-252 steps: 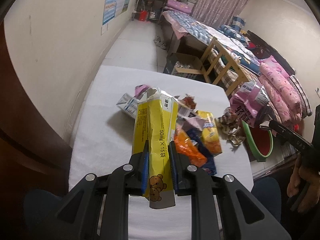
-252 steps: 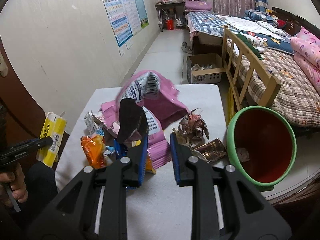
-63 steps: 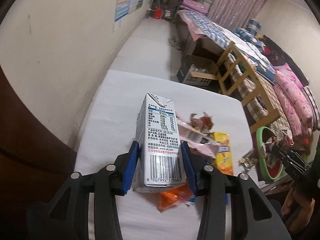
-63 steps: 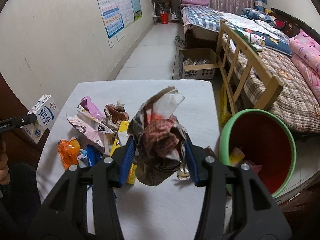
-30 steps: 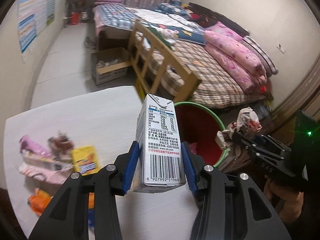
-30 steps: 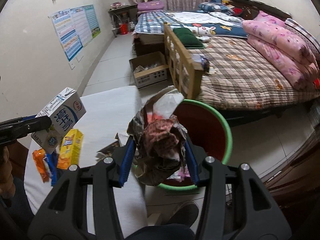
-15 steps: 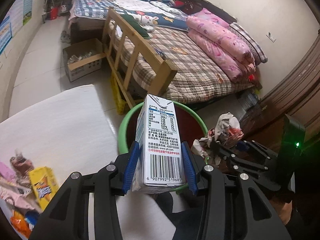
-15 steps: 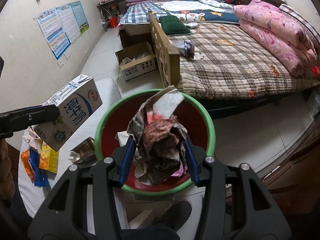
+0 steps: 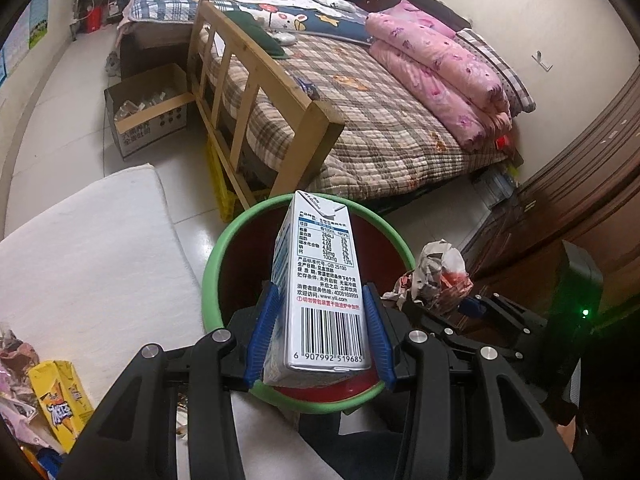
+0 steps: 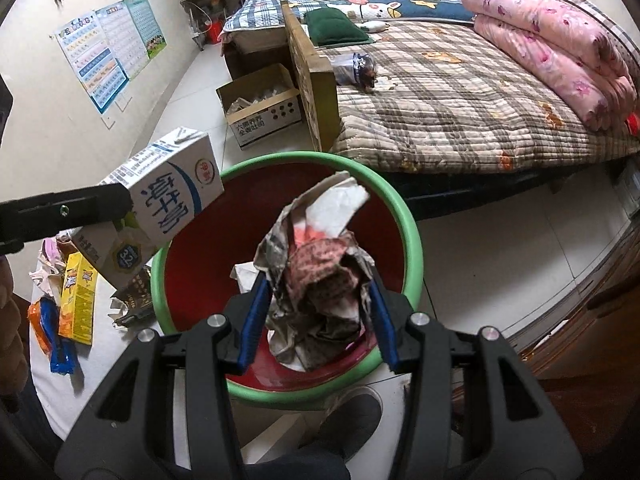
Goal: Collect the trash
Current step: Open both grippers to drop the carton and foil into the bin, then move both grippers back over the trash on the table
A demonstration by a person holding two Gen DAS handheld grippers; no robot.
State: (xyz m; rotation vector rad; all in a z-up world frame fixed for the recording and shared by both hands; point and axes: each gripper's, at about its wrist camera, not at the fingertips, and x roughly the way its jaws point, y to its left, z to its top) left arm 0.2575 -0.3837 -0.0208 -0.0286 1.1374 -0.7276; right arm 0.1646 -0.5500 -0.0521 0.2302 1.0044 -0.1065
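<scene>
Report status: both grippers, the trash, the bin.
Left gripper shut on milk carton, right gripper shut on crumpled wrapper. Both over the green-rimmed bin. Nothing in the way; more wrappers on the table.

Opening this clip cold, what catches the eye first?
The white and blue milk carton, clamped in the left gripper, fills the middle of the left view above the green-rimmed red bin. In the right view, the right gripper holds a crumpled wad of printed paper wrapper over that same bin.
</scene>
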